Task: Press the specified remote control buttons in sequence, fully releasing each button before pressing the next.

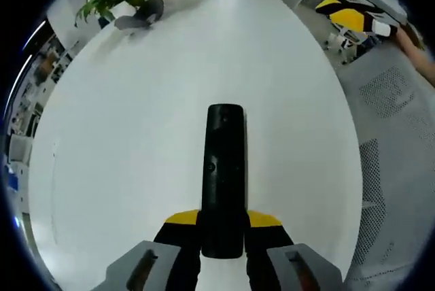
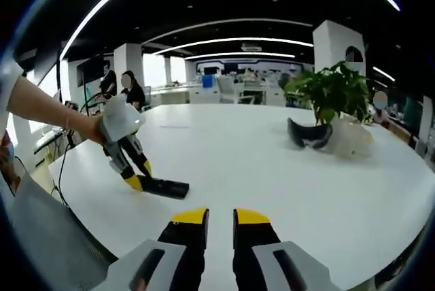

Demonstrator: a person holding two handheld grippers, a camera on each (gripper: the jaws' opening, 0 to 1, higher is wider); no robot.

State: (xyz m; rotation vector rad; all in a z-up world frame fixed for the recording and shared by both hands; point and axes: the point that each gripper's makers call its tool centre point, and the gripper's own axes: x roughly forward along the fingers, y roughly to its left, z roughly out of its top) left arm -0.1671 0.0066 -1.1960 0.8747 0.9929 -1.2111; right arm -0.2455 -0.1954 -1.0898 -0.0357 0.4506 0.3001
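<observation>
A long black remote control (image 1: 224, 175) lies along the white table (image 1: 136, 134), and my left gripper (image 1: 223, 226) is shut on its near end, yellow-tipped jaws on either side. From the right gripper view, the same left gripper (image 2: 139, 181) is held by a person's hand at the table's left edge, with the remote (image 2: 165, 187) pointing out flat from it. My right gripper (image 2: 221, 226) hovers over the near table edge, its jaws a narrow gap apart with nothing between them. It also appears far off as the right gripper (image 1: 350, 15) in the left gripper view.
A potted green plant (image 2: 333, 94) and a dark curved headset-like object (image 2: 309, 134) sit on the far side of the table. A grey mesh chair (image 1: 394, 141) stands beside the table edge. People stand in the office behind (image 2: 129, 87).
</observation>
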